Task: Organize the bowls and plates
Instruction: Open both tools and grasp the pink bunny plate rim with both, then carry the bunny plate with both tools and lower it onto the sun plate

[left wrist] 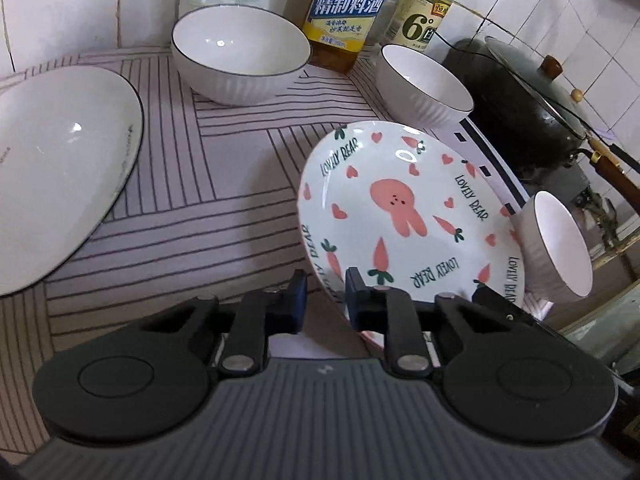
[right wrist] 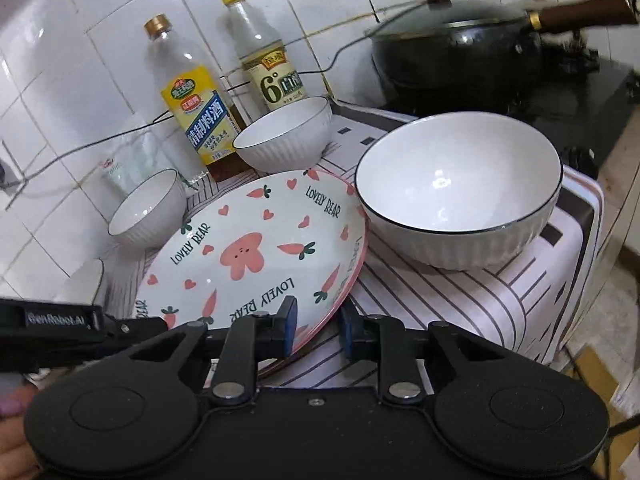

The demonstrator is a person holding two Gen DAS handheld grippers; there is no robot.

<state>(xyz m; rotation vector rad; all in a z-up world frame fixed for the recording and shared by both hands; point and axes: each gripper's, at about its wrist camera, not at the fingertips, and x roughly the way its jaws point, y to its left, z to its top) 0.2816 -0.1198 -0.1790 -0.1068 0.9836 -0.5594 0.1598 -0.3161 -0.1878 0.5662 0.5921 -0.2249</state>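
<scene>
The rabbit plate (left wrist: 404, 216) — white, printed with a pink rabbit, carrots, hearts and "LOVELY BEAR" — sits tilted over the striped cloth (left wrist: 208, 200), its near rim raised. The left gripper (left wrist: 326, 294) straddles that rim: its two blue-padded fingers (left wrist: 298, 300) are slightly parted, one on either side of the plate's edge. Whether the pads actually press the rim cannot be told. From the right wrist view, the right gripper (right wrist: 316, 326) has its jaws parted by a similar narrow gap around the plate's (right wrist: 256, 252) pink edge; contact there is unclear as well. The left gripper's black body (right wrist: 52, 320) enters that view at the plate's far-left side.

Counted, there are two plates: the rabbit one and a plain white plate (left wrist: 60, 176) with a thin dark rim, lying well apart at the left of the cloth. Bowls number four, all white, ribbed outside, dark-rimmed: a large bowl (right wrist: 460, 188) just beside the rabbit plate, a small bowl (right wrist: 286, 136) behind the plate near the bottles, another small bowl (right wrist: 146, 208) at the plate's left, and — in the left wrist view — a wide bowl (left wrist: 240, 52) by the tiled wall.

Two bottles stand behind them: a yellow-labelled cooking wine bottle (right wrist: 196, 112) and a vinegar bottle (right wrist: 266, 56) marked 6°. One dark lidded wok (right wrist: 456, 48) with a wooden handle sits on the stove.
</scene>
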